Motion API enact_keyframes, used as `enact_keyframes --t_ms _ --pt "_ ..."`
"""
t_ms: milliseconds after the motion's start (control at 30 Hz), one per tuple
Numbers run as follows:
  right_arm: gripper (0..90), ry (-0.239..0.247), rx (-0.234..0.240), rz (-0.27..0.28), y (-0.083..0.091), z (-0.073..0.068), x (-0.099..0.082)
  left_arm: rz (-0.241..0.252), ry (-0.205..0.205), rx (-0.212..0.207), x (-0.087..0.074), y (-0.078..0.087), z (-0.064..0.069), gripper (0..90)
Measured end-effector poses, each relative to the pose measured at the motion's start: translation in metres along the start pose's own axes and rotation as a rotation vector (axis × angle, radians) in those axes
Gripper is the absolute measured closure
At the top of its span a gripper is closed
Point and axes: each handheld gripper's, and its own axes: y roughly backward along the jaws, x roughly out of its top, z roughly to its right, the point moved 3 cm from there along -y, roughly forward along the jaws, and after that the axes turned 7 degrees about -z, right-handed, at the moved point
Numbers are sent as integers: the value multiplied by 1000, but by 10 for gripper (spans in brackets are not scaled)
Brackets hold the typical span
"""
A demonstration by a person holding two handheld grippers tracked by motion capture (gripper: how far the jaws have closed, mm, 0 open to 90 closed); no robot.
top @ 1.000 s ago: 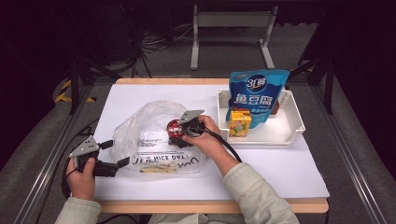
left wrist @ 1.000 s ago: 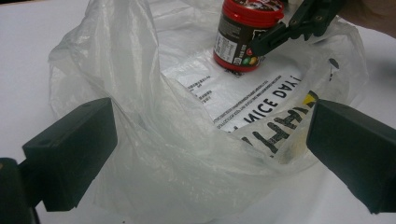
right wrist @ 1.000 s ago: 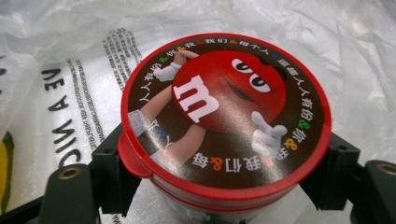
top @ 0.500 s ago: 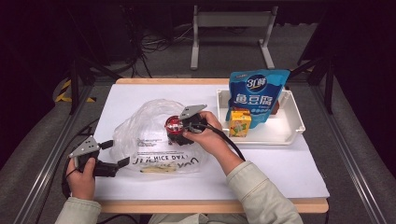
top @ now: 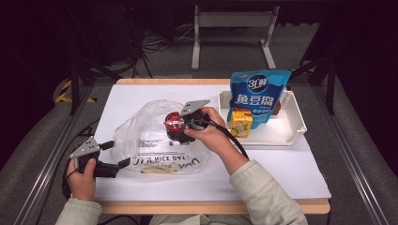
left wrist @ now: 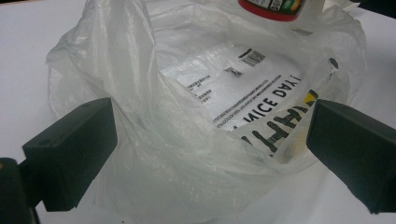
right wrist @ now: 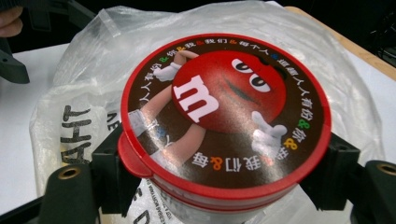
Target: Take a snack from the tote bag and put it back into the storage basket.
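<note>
The right gripper (top: pixel 180 127) holds a round candy tub (top: pixel 174 124) with a red lid; in the right gripper view its two black jaws press on both sides of the tub (right wrist: pixel 224 126), just under the lid rim. In the high view the tub is above the clear plastic bag (top: pixel 145 140), near the middle of the bench (top: pixel 291 173), over the part of the bag that lies at 1 o'clock from the black print.

The left gripper (top: pixel 115 154) is at 8 o'clock from the tub, at the near left corner of the white sheet. Its jaws stand wide apart, and in the left gripper view the crumpled mouth of the bag (left wrist: pixel 187 140) lies between them; I cannot tell if a jaw touches the film. The bottom of the tub (left wrist: pixel 275 7) shows at 12 o'clock in that view, above the bag opening.

At 3 o'clock from the tub there is a white tray (top: pixel 291 133). A blue pouch (top: pixel 258 93) stands in it, and a small yellow carton (top: pixel 241 123) stands just in front of the pouch.
</note>
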Motion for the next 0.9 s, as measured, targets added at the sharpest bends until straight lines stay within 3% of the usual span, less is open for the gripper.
enact_keyframes --t_ms 533,900 --pt "254 16 -21 11 35 -1 13 -3 -4 3 0 -1 0 23" --pt "254 37 -44 -12 57 -3 12 -2 -5 4 0 0 0 23"
